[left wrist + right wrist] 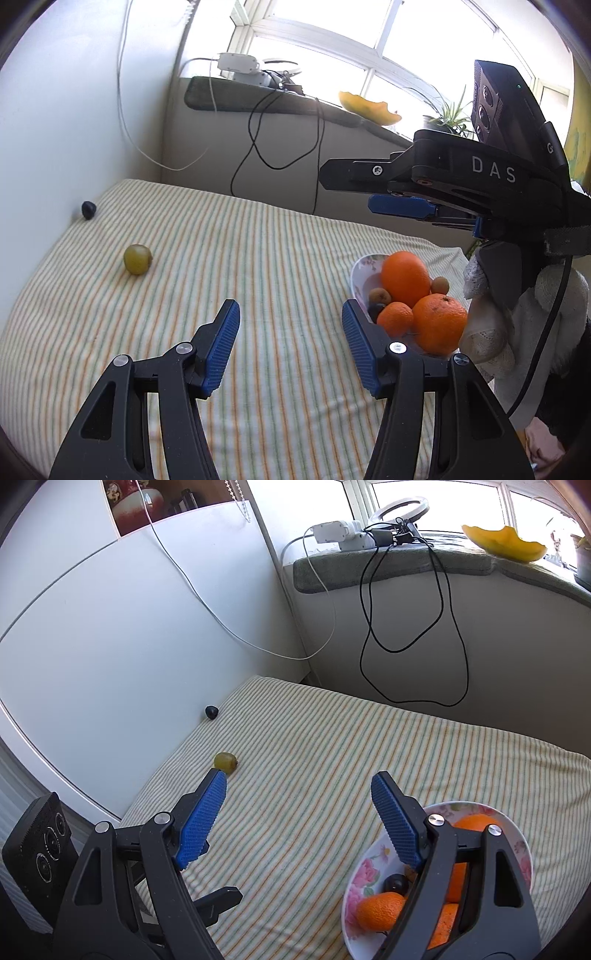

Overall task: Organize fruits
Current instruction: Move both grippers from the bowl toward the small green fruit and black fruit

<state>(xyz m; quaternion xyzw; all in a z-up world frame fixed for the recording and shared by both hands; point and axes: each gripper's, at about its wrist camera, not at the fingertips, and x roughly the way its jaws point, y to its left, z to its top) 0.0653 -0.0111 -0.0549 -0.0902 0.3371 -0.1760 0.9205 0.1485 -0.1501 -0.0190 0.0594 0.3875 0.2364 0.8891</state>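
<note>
A flowered white bowl [357, 275] [364, 875] sits at the right on the striped cloth and holds oranges [404, 277] [380, 910], small brown fruits [380, 296] and a dark plum [395, 882]. A green-yellow fruit [137, 259] [225, 761] lies alone at the left. A dark plum [88, 209] [211, 712] lies by the wall. My left gripper [290, 314] is open and empty, low over the cloth left of the bowl. My right gripper [299, 782] is open and empty above the bowl's left rim; it shows from the side in the left wrist view [345, 192].
The striped cloth [258, 258] covers the surface. White walls [129, 627] close the left and back. Black and white cables [406, 627] hang from a windowsill [388, 565] with devices, a yellow dish [506, 542] and a plant [447, 114].
</note>
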